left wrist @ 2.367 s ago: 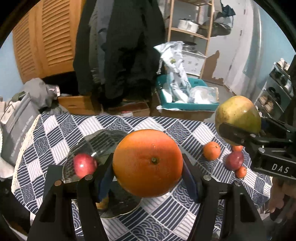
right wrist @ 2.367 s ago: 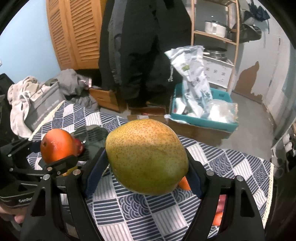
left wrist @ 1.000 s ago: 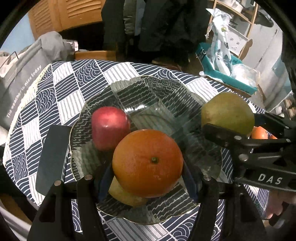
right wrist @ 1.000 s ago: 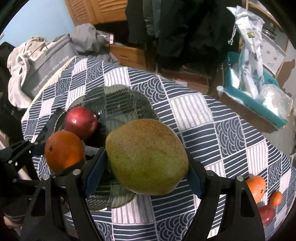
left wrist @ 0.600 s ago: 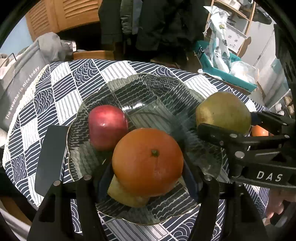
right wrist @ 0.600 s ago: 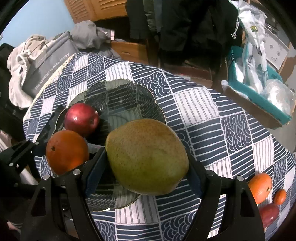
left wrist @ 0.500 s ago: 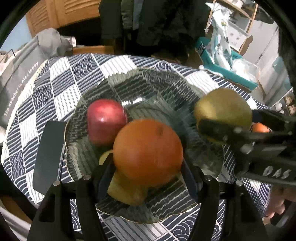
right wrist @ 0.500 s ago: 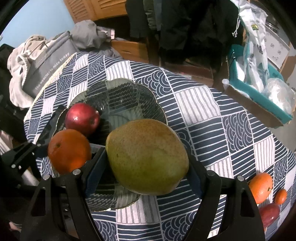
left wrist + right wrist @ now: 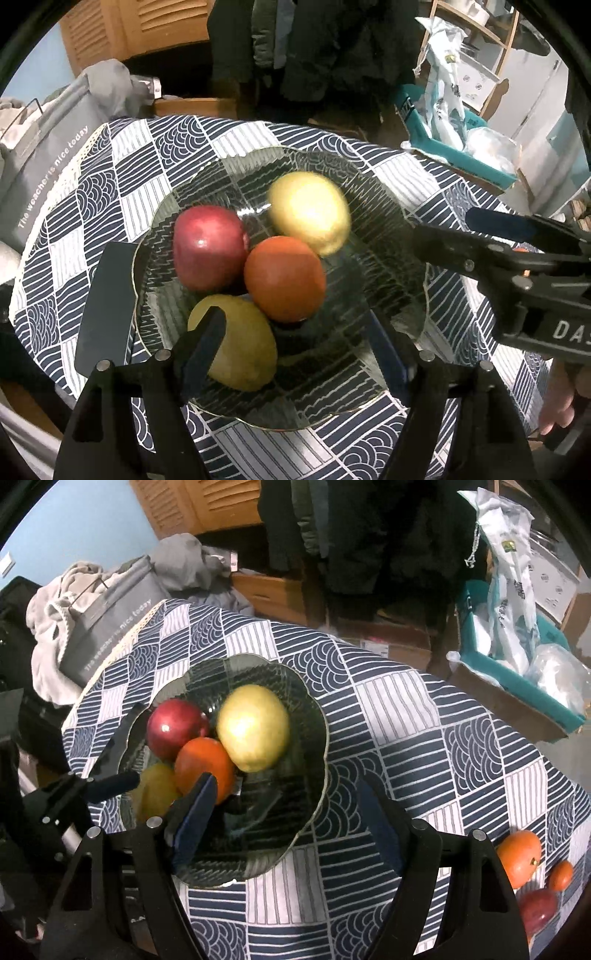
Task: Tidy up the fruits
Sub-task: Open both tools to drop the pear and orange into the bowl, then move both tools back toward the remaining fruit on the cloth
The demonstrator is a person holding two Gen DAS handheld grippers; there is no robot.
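Note:
A dark glass bowl point(image 9: 388, 229) point(image 9: 310, 775) sits on the patterned tablecloth. In it lie a red apple point(image 9: 208, 253) point(image 9: 175, 727), an orange point(image 9: 284, 278) point(image 9: 205, 766), a yellow-green pear point(image 9: 308, 212) point(image 9: 253, 727) and a second yellow fruit point(image 9: 243, 354) point(image 9: 157, 790). My left gripper point(image 9: 295, 339) is open and empty above the bowl's near side. My right gripper point(image 9: 284, 812) is open and empty over the bowl's right rim; it also shows in the left wrist view point(image 9: 495, 236).
A second orange point(image 9: 519, 853), a small orange fruit point(image 9: 560, 875) and a red fruit point(image 9: 537, 910) lie at the table's right edge. A dark flat slab point(image 9: 105, 310) lies left of the bowl. A grey bag point(image 9: 107, 627) and a teal crate point(image 9: 517, 672) stand beyond the table.
Both grippers have opened. The orange dropped from the left gripper and the pear from the right gripper into the bowl.

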